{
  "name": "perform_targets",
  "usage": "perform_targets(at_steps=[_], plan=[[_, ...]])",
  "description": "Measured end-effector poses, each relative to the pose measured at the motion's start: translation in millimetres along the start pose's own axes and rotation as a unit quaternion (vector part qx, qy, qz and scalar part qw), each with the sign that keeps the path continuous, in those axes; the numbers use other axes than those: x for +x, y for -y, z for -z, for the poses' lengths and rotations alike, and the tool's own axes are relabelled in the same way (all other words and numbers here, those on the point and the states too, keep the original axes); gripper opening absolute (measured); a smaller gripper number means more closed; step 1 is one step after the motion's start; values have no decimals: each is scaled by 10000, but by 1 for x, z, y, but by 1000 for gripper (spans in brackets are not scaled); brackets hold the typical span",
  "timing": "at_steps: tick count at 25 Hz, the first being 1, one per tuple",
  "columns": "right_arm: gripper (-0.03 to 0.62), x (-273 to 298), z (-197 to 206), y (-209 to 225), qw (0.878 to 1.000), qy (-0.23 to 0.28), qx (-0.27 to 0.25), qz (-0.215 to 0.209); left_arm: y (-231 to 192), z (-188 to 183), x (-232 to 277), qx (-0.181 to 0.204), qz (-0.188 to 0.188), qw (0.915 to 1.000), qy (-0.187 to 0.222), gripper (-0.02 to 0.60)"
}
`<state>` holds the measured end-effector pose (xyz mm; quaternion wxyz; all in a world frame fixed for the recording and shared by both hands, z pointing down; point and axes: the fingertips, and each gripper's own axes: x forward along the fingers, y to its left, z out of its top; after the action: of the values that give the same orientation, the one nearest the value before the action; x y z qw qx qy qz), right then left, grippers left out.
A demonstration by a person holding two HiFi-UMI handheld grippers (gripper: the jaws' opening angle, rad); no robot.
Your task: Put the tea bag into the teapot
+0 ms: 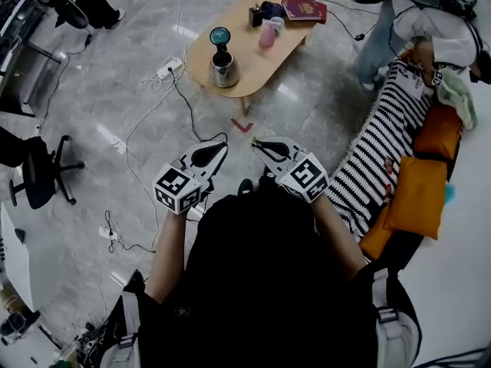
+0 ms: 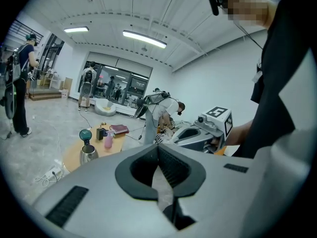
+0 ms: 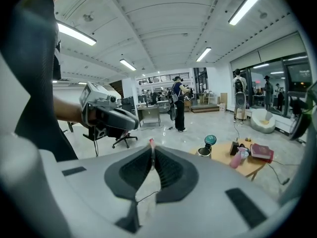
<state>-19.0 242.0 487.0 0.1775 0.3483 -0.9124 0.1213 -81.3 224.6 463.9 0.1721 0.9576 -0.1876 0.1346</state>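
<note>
A steel teapot (image 1: pixel 224 69) stands on the oval wooden table (image 1: pixel 253 56) well ahead of me, with its teal lid (image 1: pixel 220 35) tipped up open. It also shows in the left gripper view as teapot (image 2: pixel 88 154) and in the right gripper view as teapot (image 3: pixel 203 151). I cannot make out a tea bag anywhere. Both grippers are held close to my chest, far from the table. My left gripper (image 1: pixel 222 146) (image 2: pixel 158 147) has its jaws together with nothing between them. The jaws of my right gripper (image 1: pixel 255 142) (image 3: pixel 151 148) are likewise closed, pointing toward a red floor mark (image 1: pixel 242 125).
On the table are a pink spray bottle (image 1: pixel 267 34), a red book (image 1: pixel 304 8) and a dark object (image 1: pixel 255 15). Cables and a power strip (image 1: pixel 169 69) lie on the floor left of it. A striped couch (image 1: pixel 383 152) with orange cushions (image 1: pixel 418 194) is at right, and an office chair (image 1: pixel 42 171) at left.
</note>
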Motion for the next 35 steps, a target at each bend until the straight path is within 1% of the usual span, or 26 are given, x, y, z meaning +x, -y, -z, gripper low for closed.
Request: perform_targets(at_steps=[4, 8, 13, 18, 24, 30, 35], plan=[[26, 3, -4, 12, 9998, 31, -81, -183, -11, 0, 1, -117, -283, 9995, 58, 9], [28, 0, -7, 29, 9992, 99, -91, -383, -13, -1, 17, -311, -439, 9985, 100, 9], [28, -7, -5, 52, 9973, -95, -364, -638, -10, -17, 46, -372, -557, 9976, 200, 9], [28, -14, -6, 68, 9947, -179, -468, -894, -8, -32, 69, -411, -715, 9962, 264, 9], [28, -23, 3, 74, 9909, -240, -544, -1207, -2, -32, 81, -504, -972, 9937, 248, 9], [28, -35, 13, 88, 9901, -168, -531, -1289, 4, -30, 92, -410, -1173, 9920, 208, 9], [28, -45, 18, 97, 9909, -113, -440, -1268, 13, -33, 100, -392, -1196, 9919, 157, 9]])
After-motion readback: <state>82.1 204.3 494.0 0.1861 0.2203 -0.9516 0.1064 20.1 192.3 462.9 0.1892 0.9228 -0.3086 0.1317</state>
